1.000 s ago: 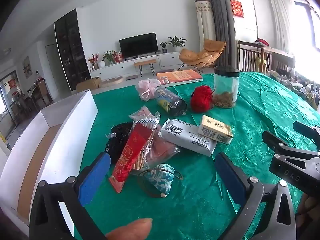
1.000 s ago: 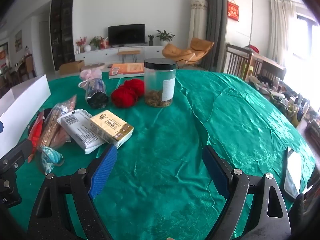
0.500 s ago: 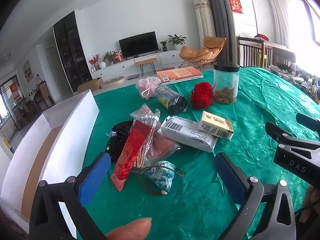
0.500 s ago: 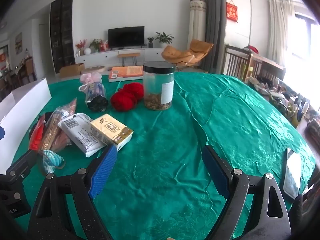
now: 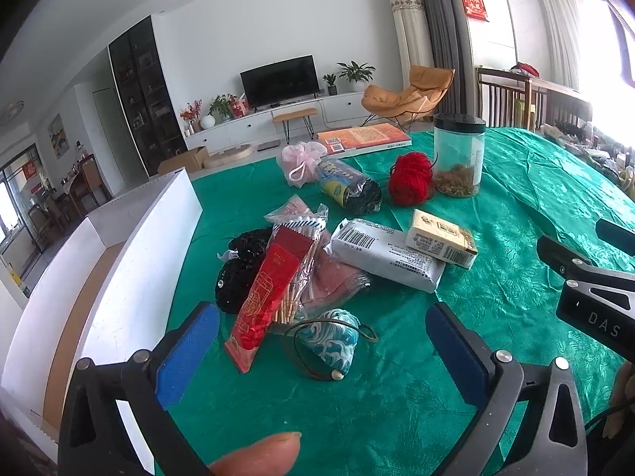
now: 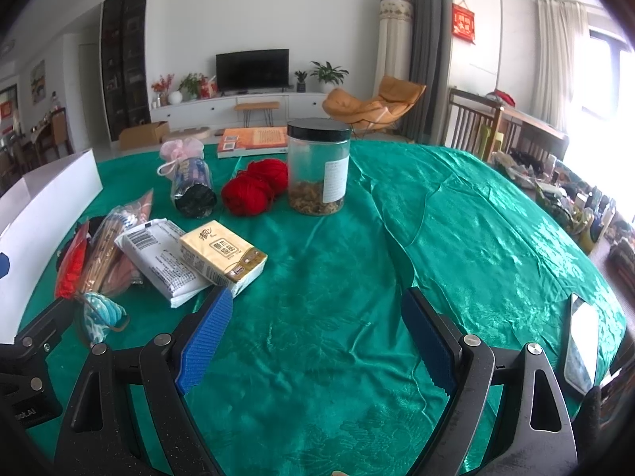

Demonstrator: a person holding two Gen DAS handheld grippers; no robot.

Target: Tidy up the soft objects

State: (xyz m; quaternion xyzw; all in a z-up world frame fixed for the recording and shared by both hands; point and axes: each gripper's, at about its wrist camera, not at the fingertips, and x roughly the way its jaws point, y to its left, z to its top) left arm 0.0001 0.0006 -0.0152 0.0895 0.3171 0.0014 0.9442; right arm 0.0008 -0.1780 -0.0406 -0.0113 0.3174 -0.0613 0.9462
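Hovering wide open and empty: left gripper (image 5: 321, 351), teal pouch (image 5: 331, 343) lying between its fingertips. Gaping likewise, gripping nothing: right gripper (image 6: 317, 337), over bare table (image 6: 456, 238).

I can't read the jar label (image 6: 334, 181), too small. Black mesh item (image 5: 243, 265) half hidden under the red packet (image 5: 270, 297). White box (image 5: 119, 277) cut off at left edge.
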